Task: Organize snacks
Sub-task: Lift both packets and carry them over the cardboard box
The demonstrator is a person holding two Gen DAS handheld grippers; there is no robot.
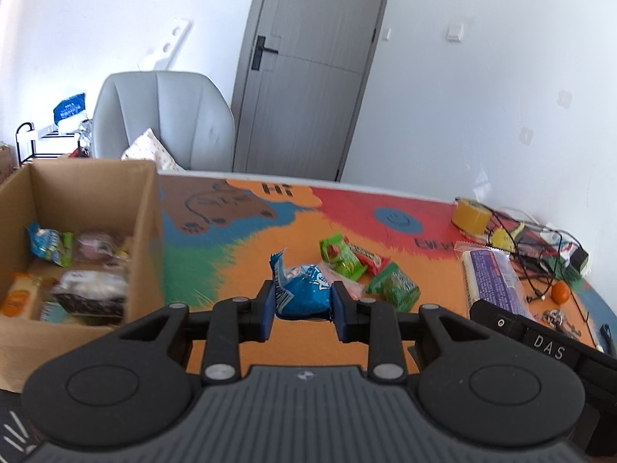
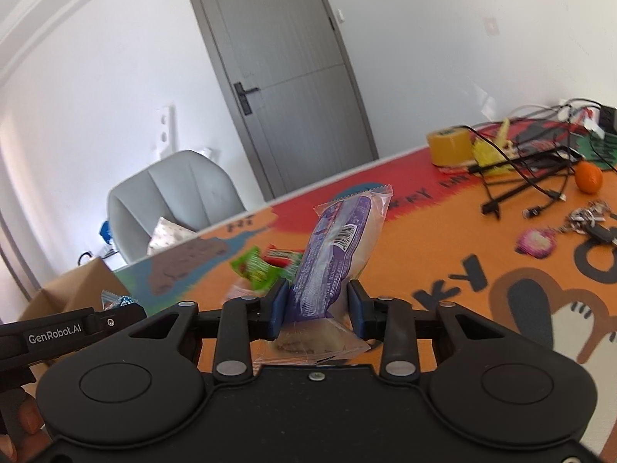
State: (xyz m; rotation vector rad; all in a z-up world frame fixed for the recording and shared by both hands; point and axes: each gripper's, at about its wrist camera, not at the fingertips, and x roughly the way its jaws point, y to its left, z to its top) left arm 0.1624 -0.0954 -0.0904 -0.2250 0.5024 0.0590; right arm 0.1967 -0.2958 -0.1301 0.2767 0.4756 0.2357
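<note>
Item 1: your left gripper pinches a blue snack packet between its blue pads, held clear above the orange part of the table.
Item 2: your right gripper is clamped on a long purple-and-clear wrapped snack; the packet stands nearly upright, its crimped top end leaning away from you.
Item 3: a cardboard box sits at the table's left edge, open-topped, with several wrapped snacks inside.
Item 4: green and red snack packets lie loose mid-table, just beyond the blue packet.
Item 5: near the far right corner, a yellow tape roll, tangled black cables, an orange fruit and a key bunch.
</note>
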